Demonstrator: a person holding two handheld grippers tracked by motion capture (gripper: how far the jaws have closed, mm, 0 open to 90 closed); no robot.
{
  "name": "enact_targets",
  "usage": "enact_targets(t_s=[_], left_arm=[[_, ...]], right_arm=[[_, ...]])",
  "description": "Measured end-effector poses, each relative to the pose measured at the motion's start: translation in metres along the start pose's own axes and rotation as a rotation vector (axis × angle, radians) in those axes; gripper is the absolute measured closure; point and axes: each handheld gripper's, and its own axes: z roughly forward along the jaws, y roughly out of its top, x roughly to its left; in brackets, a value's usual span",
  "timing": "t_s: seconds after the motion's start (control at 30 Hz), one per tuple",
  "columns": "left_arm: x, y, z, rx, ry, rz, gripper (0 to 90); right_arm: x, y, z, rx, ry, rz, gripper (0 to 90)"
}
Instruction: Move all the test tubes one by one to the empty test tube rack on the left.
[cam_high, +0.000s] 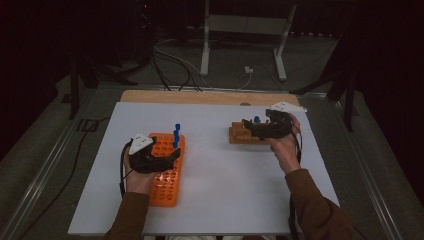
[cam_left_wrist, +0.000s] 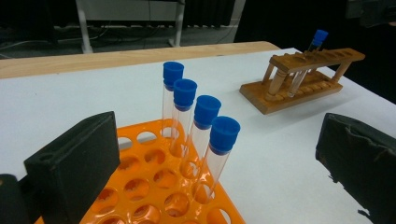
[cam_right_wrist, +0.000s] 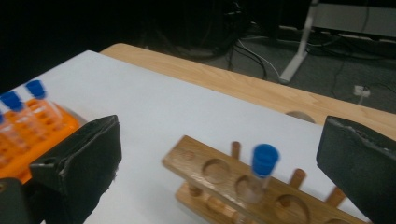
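On a white-topped bench (cam_high: 215, 200), a person works two hand-held tongs around an orange tube rack (cam_high: 167, 172), the reference point for the scene. The left tongs (cam_high: 172, 156) hover directly over that rack, their black jaws spread wide with nothing between the pads. In the left gripper view, four clear test tubes with blue caps (cam_left_wrist: 201, 135) stand upright in a diagonal row in the rack's far holes, just ahead of the open jaws and untouched by them.

Well apart from the orange rack, toward the person's right and slightly farther back on the bench, sits a wooden rack (cam_high: 242, 134). A single blue-capped tube (cam_right_wrist: 261, 170) stands in one of its holes. The right tongs (cam_high: 249, 125) are held over this wooden rack, and the right gripper view shows their jaws wide apart as well, gripping nothing, the lone tube standing free between and ahead of them.

Beyond the bench's wooden far edge (cam_high: 200, 96), cables (cam_high: 175, 62) lie on the dark floor.
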Motion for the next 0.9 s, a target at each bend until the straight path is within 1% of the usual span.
enact_targets(t_s=[0.2,0.33,0.4,0.47,0.53,0.67,0.77,0.87,0.9], left_arm=[[-0.001,0.0,0.001,0.003,-0.003,-0.003,0.8],[0.0,0.0,0.001,0.001,-0.002,-0.006,0.8],[0.0,0.0,0.001,0.002,-0.001,-0.007,0.8],[0.001,0.0,0.0,0.001,-0.003,-0.009,0.8],[0.001,0.0,0.001,0.001,-0.002,-0.012,0.8],[0.0,0.0,0.001,0.001,-0.001,-0.013,0.8],[0.0,0.0,0.0,-0.004,0.003,-0.012,0.8],[-0.001,0.002,0.0,-0.014,0.003,-0.008,0.8],[-0.002,0.002,0.0,-0.018,0.004,-0.006,0.9]], right_arm=[[-0.011,-0.004,0.006,0.021,-0.042,0.015,3.7],[-0.018,-0.007,0.012,0.044,-0.071,0.019,9.2],[-0.02,-0.01,0.015,0.057,-0.093,0.016,17.6],[-0.023,-0.013,0.018,0.065,-0.096,0.014,25.8],[-0.024,-0.016,0.02,0.068,-0.084,0.012,39.7],[-0.023,-0.021,0.027,0.098,-0.055,-0.013,59.3],[-0.022,-0.024,0.031,0.11,-0.047,-0.008,68.5],[-0.022,-0.026,0.033,0.121,-0.06,-0.021,75.5],[-0.021,-0.026,0.033,0.119,-0.062,-0.024,76.0]])
